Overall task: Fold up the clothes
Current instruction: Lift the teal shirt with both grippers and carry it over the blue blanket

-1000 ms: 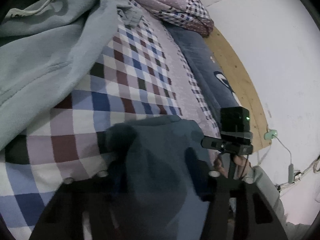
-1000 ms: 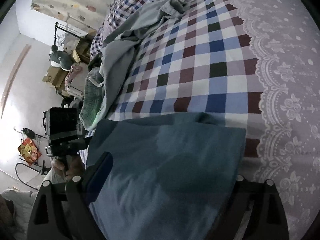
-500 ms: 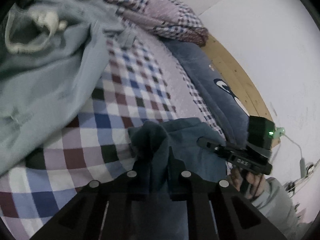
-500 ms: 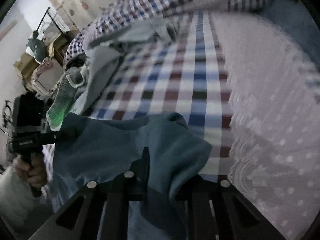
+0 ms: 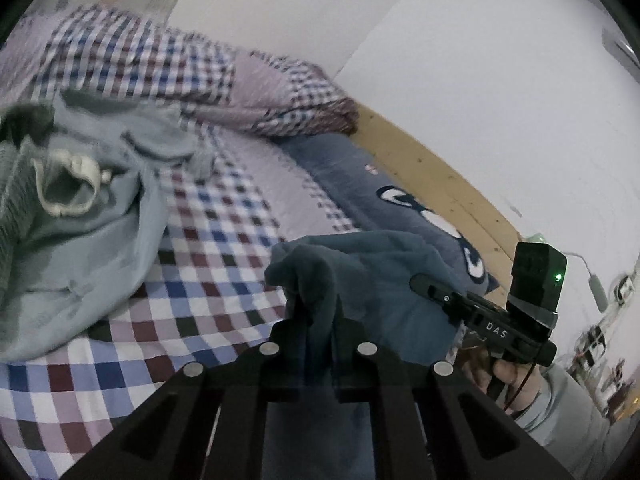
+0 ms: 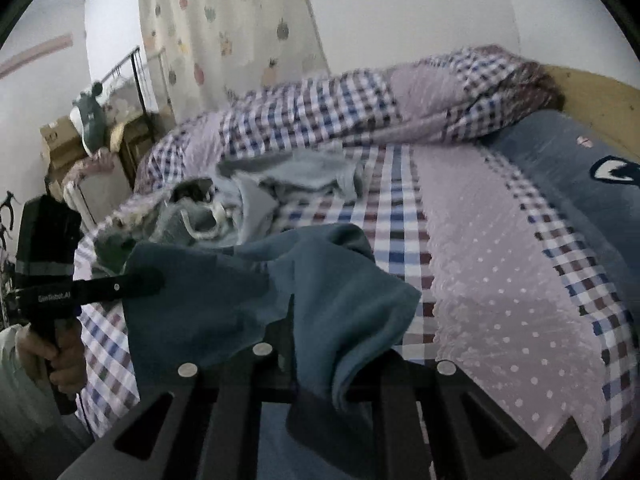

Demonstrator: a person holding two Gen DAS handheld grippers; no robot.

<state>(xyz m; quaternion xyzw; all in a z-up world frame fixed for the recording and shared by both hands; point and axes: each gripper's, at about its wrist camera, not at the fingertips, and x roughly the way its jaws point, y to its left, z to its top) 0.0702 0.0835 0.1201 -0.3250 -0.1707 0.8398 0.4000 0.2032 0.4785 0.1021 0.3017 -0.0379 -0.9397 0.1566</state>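
Soft matt teal cloth garment (image 5: 372, 276) bunched in a matt black plastic tool (image 5: 318, 320); woven checked bedsheet (image 5: 224, 216), pale fleecy hoodie (image 5: 80, 220), smooth varnished wooden headboard (image 5: 436, 184)

White walls (image 5: 460, 80), wooden headboard (image 5: 436, 184), fruit-print curtain (image 6: 224, 32), checked bedsheet (image 5: 208, 248).

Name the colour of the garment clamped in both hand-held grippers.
The garment is dark teal-blue, plain, with no pattern; the right wrist view shows it best.
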